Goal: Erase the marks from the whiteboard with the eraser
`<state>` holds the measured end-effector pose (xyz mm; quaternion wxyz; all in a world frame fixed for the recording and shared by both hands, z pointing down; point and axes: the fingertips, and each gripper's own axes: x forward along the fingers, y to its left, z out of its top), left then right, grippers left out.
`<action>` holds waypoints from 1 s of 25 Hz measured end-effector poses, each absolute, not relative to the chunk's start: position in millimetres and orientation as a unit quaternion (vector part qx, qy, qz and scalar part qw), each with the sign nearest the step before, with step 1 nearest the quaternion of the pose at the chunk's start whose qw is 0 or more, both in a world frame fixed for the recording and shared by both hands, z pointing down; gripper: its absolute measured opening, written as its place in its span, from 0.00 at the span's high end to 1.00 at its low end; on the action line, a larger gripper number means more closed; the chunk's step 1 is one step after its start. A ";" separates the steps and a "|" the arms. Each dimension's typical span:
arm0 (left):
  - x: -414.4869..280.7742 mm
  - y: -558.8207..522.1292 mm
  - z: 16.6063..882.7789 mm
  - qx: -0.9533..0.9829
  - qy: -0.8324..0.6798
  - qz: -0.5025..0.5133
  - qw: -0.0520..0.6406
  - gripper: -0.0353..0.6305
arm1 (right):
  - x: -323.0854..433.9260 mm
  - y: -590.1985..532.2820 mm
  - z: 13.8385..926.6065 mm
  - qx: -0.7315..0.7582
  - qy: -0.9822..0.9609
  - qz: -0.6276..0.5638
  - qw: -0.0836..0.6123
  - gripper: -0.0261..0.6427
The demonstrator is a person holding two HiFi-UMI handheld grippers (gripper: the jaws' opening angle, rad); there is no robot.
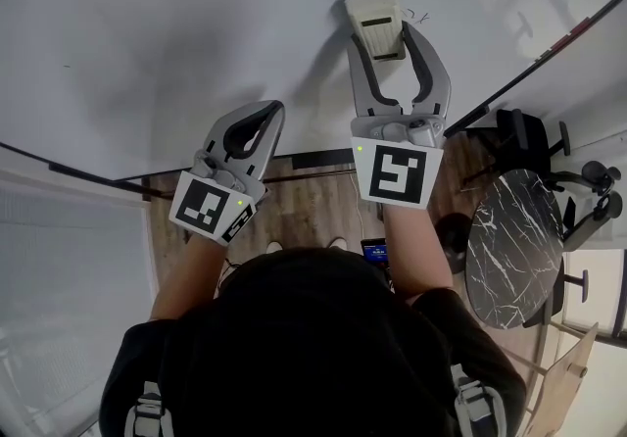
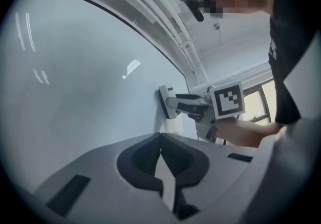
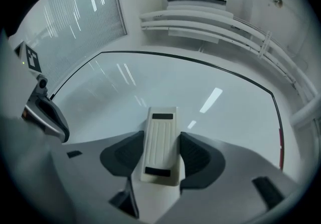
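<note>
Left gripper (image 1: 271, 112) is pinched shut on nothing; right gripper (image 1: 383, 35) squeezes the eraser (image 1: 374, 16) against the whiteboard (image 1: 167, 33).

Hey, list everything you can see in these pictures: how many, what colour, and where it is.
whiteboard: one, white with a dark frame, fills the top of the head view.
eraser: one, cream, flat on the whiteboard.
marks: a few, faint and dark, just right of the eraser.
round table: one, black with white veins, lower right.
office chair: one, black, beside the round table.
floor: brown wood, below the whiteboard.
left gripper: one, grey, jaws together, empty, pointing at the whiteboard.
right gripper: one, grey, jaws closed on the eraser.
person: one, black shirt, bottom centre.
</note>
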<state>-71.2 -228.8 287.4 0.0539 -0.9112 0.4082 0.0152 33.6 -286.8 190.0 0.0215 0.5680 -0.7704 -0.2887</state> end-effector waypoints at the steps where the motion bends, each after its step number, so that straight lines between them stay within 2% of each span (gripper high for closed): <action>1: -71.7 -229.2 287.2 -0.911 0.408 0.015 0.054 0.94 | 36.2 -287.6 189.6 0.570 -0.770 -0.287 0.016 0.62; 12: -66.0 -234.3 287.8 -0.911 0.408 0.016 0.056 0.94 | 99.3 -300.8 194.6 0.590 -0.775 -0.219 -0.052 0.62; 25: -55.3 -236.3 291.6 -0.911 0.409 0.014 0.058 0.94 | 168.0 -311.5 209.0 0.639 -0.748 -0.163 -0.073 0.62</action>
